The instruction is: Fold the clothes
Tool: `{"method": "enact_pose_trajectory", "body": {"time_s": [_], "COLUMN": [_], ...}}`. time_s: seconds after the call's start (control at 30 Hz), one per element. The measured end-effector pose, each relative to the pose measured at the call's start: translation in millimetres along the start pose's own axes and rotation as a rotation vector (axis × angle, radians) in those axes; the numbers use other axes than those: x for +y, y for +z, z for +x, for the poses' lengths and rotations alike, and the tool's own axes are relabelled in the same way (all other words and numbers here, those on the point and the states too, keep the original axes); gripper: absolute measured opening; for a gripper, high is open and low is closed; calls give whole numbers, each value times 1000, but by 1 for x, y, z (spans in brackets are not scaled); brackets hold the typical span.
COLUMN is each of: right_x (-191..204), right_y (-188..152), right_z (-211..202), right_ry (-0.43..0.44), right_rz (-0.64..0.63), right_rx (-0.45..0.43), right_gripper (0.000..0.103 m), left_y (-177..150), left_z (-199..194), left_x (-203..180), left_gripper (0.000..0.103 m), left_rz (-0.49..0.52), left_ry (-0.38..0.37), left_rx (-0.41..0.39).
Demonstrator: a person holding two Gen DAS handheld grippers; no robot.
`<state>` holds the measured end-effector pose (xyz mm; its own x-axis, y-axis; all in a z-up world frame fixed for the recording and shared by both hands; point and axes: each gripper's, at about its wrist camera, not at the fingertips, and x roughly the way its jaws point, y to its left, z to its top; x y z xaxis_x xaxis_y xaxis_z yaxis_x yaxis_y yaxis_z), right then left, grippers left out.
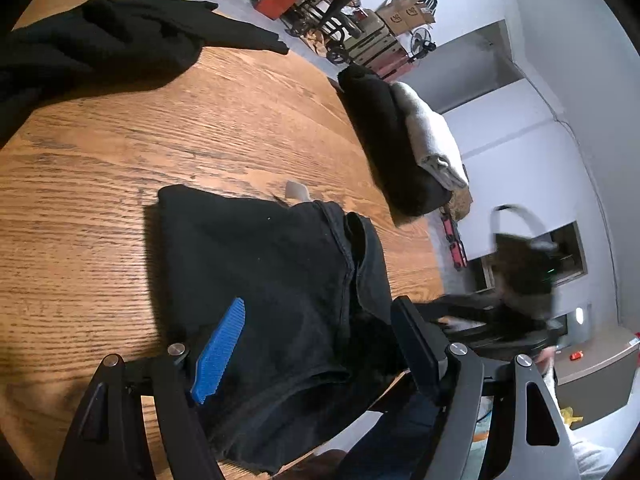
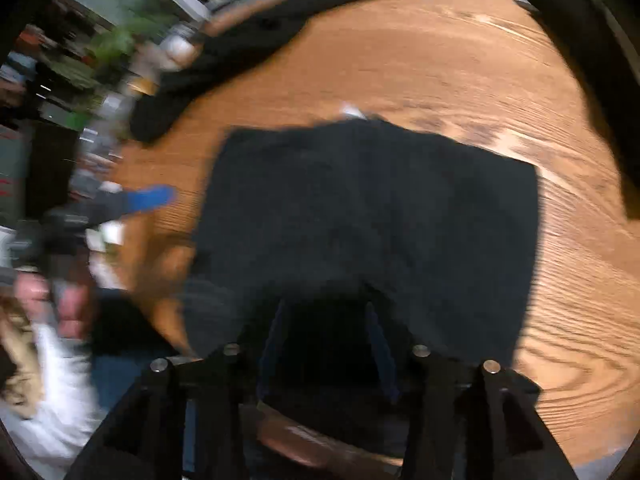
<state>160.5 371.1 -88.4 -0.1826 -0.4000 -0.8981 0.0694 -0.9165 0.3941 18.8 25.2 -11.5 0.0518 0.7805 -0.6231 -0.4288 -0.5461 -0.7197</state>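
Observation:
A folded black garment lies at the near edge of the wooden table. It also shows in the right wrist view. My left gripper is open above its near end, blue pad on one side. My right gripper has its fingers over the garment's near edge; blur and shadow hide whether it grips the cloth. The right gripper shows blurred in the left wrist view. The left gripper shows blurred in the right wrist view.
Another black garment lies spread at the table's far side, also visible in the right wrist view. A stack of folded clothes, black and grey, sits at the table's right edge. Shelves, boxes and carts stand beyond the table.

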Motion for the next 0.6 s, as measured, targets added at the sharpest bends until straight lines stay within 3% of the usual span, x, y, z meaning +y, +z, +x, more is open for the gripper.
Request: {"method": "enact_pose_trajectory", "body": {"time_s": [0.1,0.13,0.2,0.3,0.47,0.6], "right_x": [-15,-27,-52,-94,-110,-97], "right_y": [-3,-7,-14,-38,-61,-35], "right_z": [-53,-70,-100,-106,-71,-48], "right_ry": [10,-29,-110,-230,-344,-419], "right_rz": [35,55,95,187,115,7], "right_rx": [-123,-153,-208,-189,-103,-131], "right_gripper": [83,85,85,85,77,73], "left_y": [-2,-3,-4,-6,-7,-8], "left_z": [-1,-1,2,9,25,38], "left_x": [3,4,7,9,10,12], "left_gripper": [76,76,76,76,76,76], "left_rz": [-5,-7,-10,-13,-12,-22], "left_ry": [19,27,47,83,116,145], "left_rx": [9,14,29,48,82,105]}}
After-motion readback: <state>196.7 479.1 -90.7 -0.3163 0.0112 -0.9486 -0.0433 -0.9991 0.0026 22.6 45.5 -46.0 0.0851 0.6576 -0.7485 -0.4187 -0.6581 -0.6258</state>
